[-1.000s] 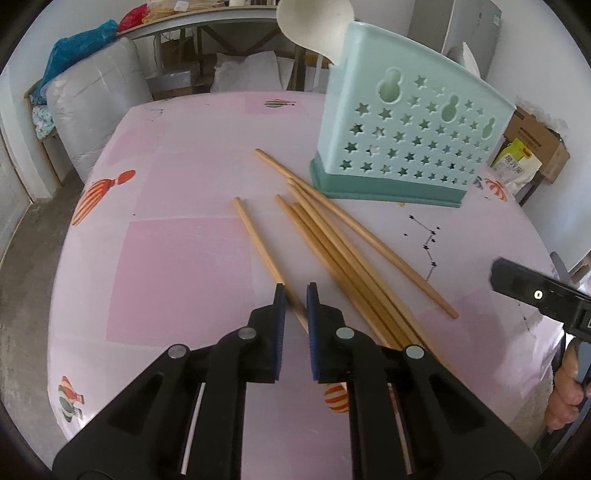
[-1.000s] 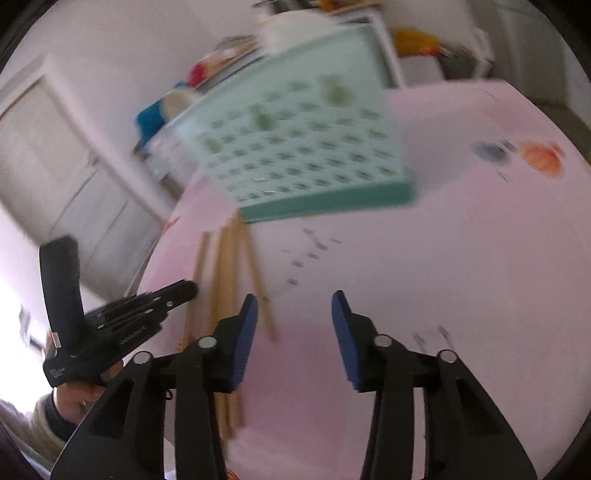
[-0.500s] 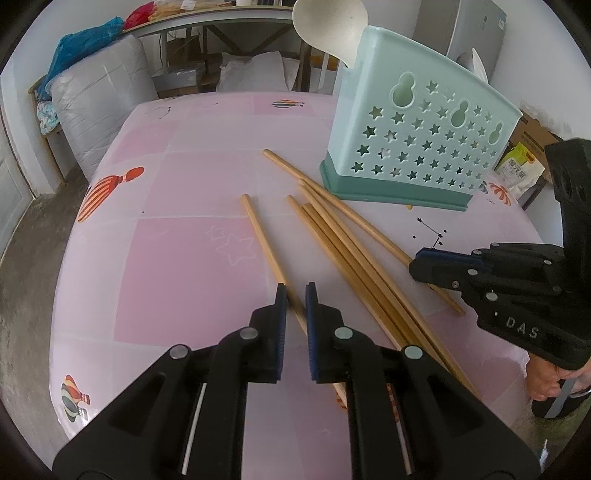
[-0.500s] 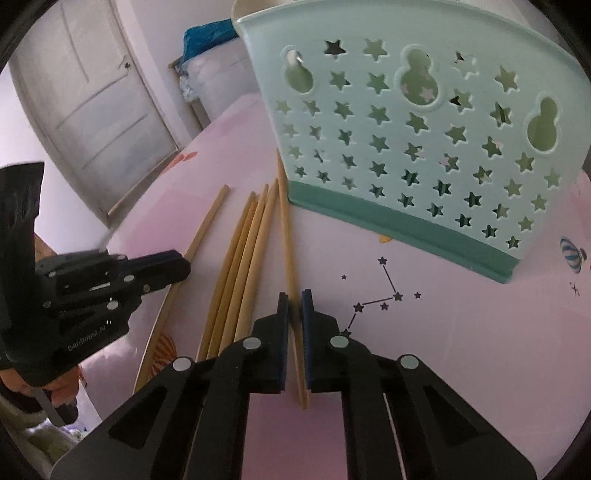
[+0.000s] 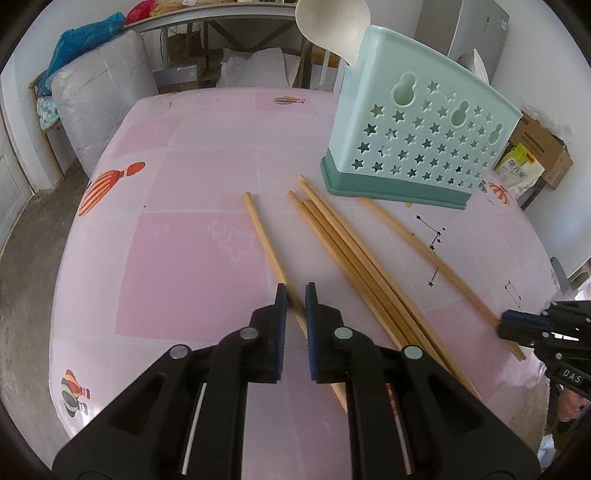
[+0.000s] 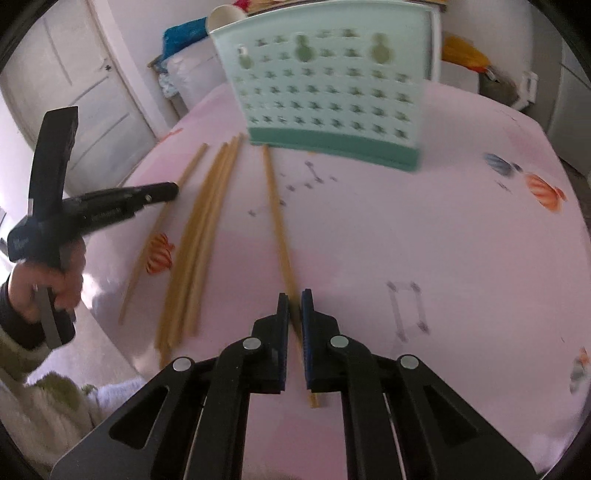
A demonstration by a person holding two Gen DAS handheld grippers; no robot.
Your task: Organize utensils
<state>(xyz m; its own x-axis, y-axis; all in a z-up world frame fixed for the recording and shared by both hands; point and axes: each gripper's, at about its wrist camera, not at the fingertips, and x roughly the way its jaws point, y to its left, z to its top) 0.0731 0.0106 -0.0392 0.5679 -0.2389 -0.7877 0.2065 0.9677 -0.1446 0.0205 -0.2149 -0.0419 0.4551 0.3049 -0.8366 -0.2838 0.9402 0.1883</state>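
Chopstick (image 6: pixel 277 221) between right gripper (image 6: pixel 294 295) fingers (clamped)

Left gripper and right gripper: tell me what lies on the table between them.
In the left wrist view, a bundle of chopsticks lies between the left gripper and the right gripper, on the pink tablecloth.

A: What is on the pink table?

B: Long wooden chopsticks. One chopstick (image 5: pixel 263 236) lies alone on the left side. Next to it, a bunch of chopsticks (image 5: pixel 354 258) lies close together, side by side. One more chopstick (image 5: pixel 439 258) lies apart on the right, with its far end by the holder.

A: What holder?

B: A light green utensil holder (image 5: pixel 417 144) with star holes and a darker green bottom. It stands up at the far side of the table. A pale spoon (image 5: pixel 332 18) sticks out of the top at its left end.

A: Are the chopsticks flat?

B: Most lie flat. All of them point toward the holder.
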